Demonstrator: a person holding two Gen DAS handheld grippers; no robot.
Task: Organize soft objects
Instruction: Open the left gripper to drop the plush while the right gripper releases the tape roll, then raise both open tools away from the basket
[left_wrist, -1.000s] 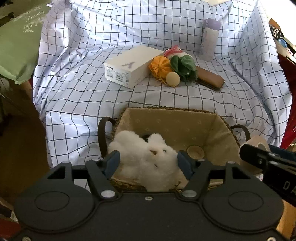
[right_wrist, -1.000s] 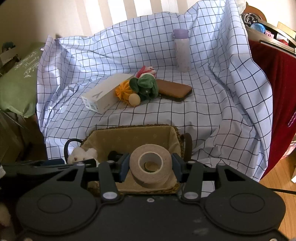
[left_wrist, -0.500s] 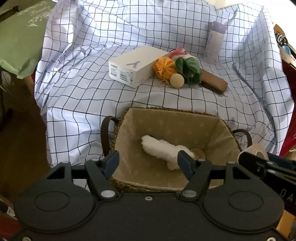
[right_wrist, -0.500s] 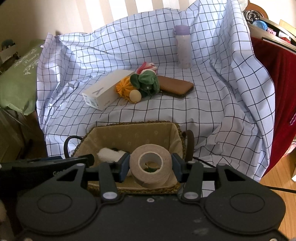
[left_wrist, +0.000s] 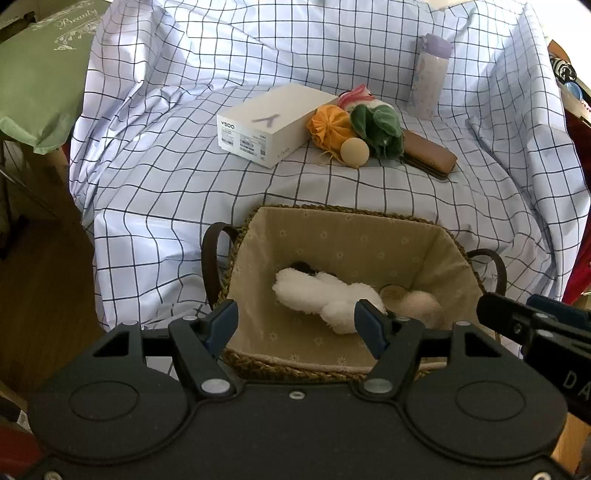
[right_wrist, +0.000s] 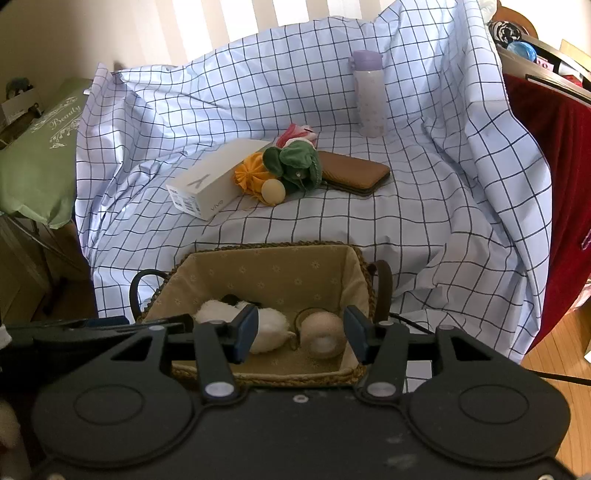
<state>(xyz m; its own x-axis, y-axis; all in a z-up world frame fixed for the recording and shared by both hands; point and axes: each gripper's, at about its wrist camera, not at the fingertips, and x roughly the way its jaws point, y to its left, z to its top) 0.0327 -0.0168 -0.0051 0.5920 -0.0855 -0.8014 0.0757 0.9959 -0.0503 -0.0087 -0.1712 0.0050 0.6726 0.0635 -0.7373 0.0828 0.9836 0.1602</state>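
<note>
Dropped from the opening right gripper (right_wrist: 301, 334), tape roll (right_wrist: 322, 334) beside white plush (left_wrist: 325, 297) in basket (left_wrist: 332, 229); left gripper (left_wrist: 295, 319) gaping, empty; soft toys (left_wrist: 354, 125) waiting at twelve o'clock, roll possibly tumbling if jostled.

The left gripper (left_wrist: 295, 321) points steeply down and its jaws stand apart with nothing pressed between them. The right gripper (right_wrist: 301, 328) points down too; its jaws are opening and grip nothing. It shows at 3 o'clock in the left wrist view.
</note>
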